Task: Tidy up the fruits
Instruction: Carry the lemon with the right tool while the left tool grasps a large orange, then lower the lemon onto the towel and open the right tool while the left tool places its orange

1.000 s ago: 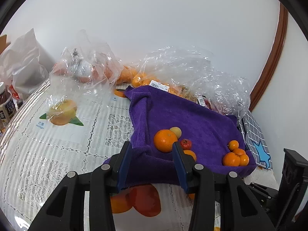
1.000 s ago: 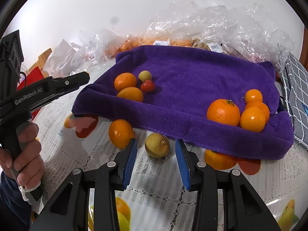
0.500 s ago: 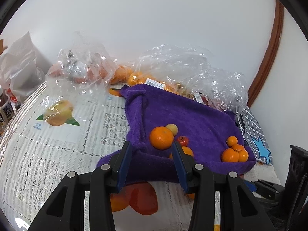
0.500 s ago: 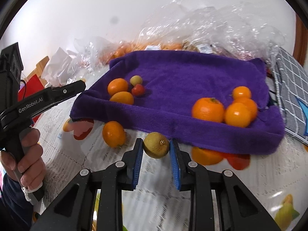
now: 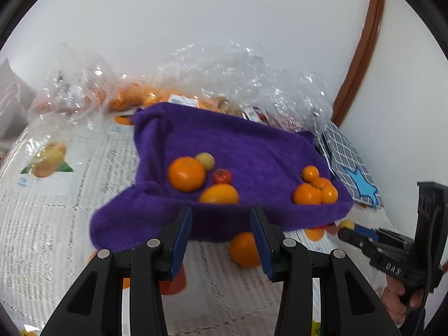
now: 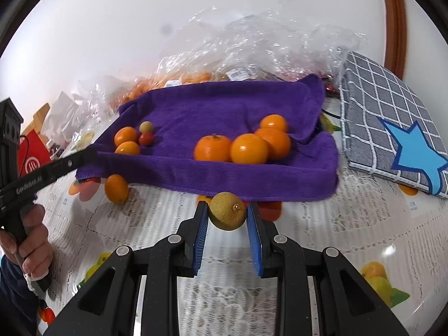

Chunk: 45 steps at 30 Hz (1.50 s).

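A purple towel (image 6: 224, 112) lies on the table with two groups of fruit on it. Oranges, a small red fruit and a pale yellow one sit at its left (image 6: 126, 137); several oranges sit at its right (image 6: 249, 148). My right gripper (image 6: 227, 215) is shut on a yellow-green fruit (image 6: 228, 214), held above the tablecloth just in front of the towel. One orange (image 6: 117, 188) lies on the cloth by the towel's front left edge; it also shows in the left wrist view (image 5: 245, 249). My left gripper (image 5: 221, 240) is open and empty in front of the towel (image 5: 238, 154).
Clear plastic bags of fruit (image 6: 252, 44) lie behind the towel. A grey checked cloth with a blue star (image 6: 392, 128) lies to the right. A red box (image 6: 30, 156) and white bags stand at the far left. The lace tablecloth (image 6: 336, 224) has printed fruit pictures.
My right gripper has closed on the yellow-green fruit and lifted it off the cloth. My left gripper has risen and drawn back, still open.
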Each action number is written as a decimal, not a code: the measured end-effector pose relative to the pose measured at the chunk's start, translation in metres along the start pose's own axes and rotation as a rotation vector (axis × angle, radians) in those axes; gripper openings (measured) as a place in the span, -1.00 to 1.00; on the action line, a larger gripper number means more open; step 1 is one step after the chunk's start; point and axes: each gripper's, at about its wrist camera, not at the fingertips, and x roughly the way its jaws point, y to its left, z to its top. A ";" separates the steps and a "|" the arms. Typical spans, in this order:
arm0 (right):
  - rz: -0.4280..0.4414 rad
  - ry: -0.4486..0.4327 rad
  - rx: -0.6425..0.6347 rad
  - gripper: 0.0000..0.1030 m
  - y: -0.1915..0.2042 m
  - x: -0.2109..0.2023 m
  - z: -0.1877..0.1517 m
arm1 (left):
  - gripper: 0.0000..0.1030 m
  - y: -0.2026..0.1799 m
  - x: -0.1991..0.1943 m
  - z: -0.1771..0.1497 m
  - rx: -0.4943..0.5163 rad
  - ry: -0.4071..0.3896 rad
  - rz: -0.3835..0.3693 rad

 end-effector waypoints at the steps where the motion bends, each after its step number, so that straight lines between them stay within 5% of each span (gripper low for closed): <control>1: 0.002 -0.001 0.006 -0.46 -0.002 0.000 0.000 | -0.20 -0.003 0.002 -0.001 0.008 0.007 -0.005; 8: 0.016 -0.002 0.031 -0.46 -0.011 0.005 -0.002 | -0.20 -0.018 0.014 -0.010 0.054 0.081 -0.047; 23: 0.019 0.007 0.034 -0.46 -0.011 0.007 -0.003 | -0.30 -0.038 0.036 -0.022 0.163 0.206 0.024; 32: 0.022 -0.005 0.051 -0.46 -0.014 0.004 -0.001 | -0.33 -0.030 0.016 -0.015 0.109 0.133 -0.061; 45: -0.048 -0.074 0.023 -0.46 -0.036 0.006 0.059 | -0.33 -0.015 0.035 0.041 -0.057 0.067 -0.035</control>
